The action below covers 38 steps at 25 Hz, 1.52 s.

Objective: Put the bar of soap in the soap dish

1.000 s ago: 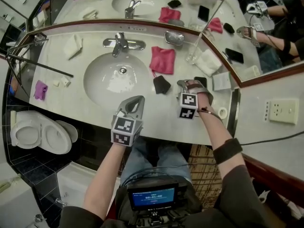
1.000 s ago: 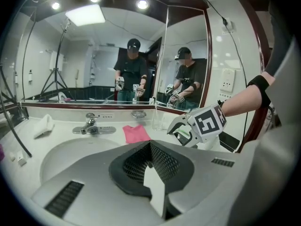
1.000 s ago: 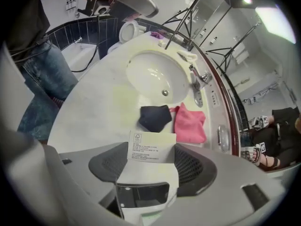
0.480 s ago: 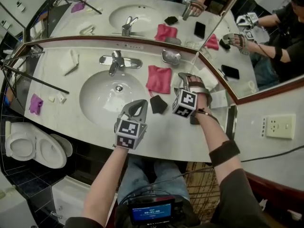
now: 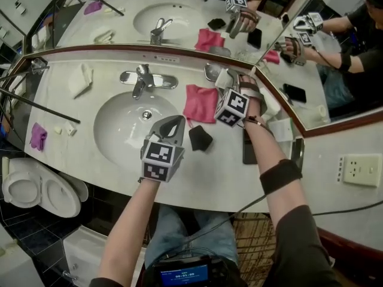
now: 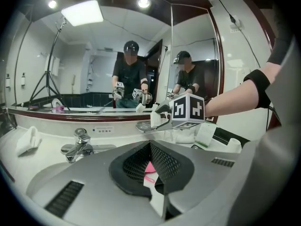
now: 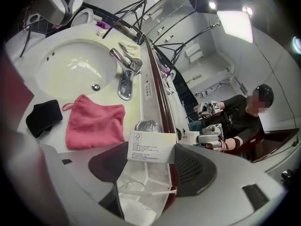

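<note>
The right hand-held gripper (image 7: 150,166) grips, jaws wide, the one boxed bar of soap (image 7: 150,147), held at the far right of the surface (image 5: 203,173) just beside the single metal soap dish (image 5: 209,72), which sits against the edge of the mirror (image 5: 179,5). The left hand-held gripper (image 5: 170,125) is closed and empty over the near-right rim of the basin (image 5: 119,124); bare surface runs along the near edge. The box print is too small to read; also present are one pink cloth (image 5: 200,103), one black pouch (image 5: 200,138) and one tap (image 5: 142,79).

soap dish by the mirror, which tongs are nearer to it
Right. The right tongs, shut on a white box, are just beside the soap dish at the mirror. The left tongs are shut, farther off by the sink's near rim.
</note>
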Motion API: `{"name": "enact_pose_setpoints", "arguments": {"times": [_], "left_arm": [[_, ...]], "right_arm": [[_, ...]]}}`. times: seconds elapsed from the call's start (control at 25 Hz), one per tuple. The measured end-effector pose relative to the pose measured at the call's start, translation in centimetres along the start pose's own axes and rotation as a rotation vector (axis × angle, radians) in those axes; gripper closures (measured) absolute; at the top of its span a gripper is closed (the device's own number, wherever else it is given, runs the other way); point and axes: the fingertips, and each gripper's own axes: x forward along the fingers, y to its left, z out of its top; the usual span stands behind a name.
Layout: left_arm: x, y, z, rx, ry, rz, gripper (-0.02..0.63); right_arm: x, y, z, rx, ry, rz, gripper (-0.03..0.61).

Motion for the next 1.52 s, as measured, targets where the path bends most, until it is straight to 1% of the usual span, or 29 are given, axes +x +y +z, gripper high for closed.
{"name": "enact_pose_setpoints", "arguments": {"times": [0.32,0.64,0.76,1.04,1.12,1.32,1.52], "left_arm": [[1.7,1.0,0.2,0.000,-0.011,-0.005,0.614],[1.3,2.1,0.1,0.000,-0.013,0.003,0.614],[1.0,2.7,0.0,-0.006,-0.019,0.009,0.614],[0.3,3.2,-0.2,-0.020,-0.025,0.012,0.614],[0.0,3.3,-0.3,-0.020,-0.025,0.014,0.614],[-0.7,3.9,-0.6,-0.027,-0.026,0.021,0.614],[-1.4,3.8,-0.5,-0.036,-0.025,0.019,0.614]], "right_arm": [[2.8,-0.8,0.6,0.007,-0.010,-0.005,0.255],[4.4,-0.9,0.1,0.027,0.008,-0.001,0.253],[4.8,-0.8,-0.2,0.041,0.014,0.002,0.236],[5.0,-1.0,-0.1,0.051,0.030,-0.008,0.218],[5.0,-0.9,-0.2,0.060,0.035,-0.013,0.204],[4.6,-0.9,0.2,0.066,0.030,-0.031,0.204],[3.3,-0.4,0.7,0.066,0.030,-0.008,0.207]]}}
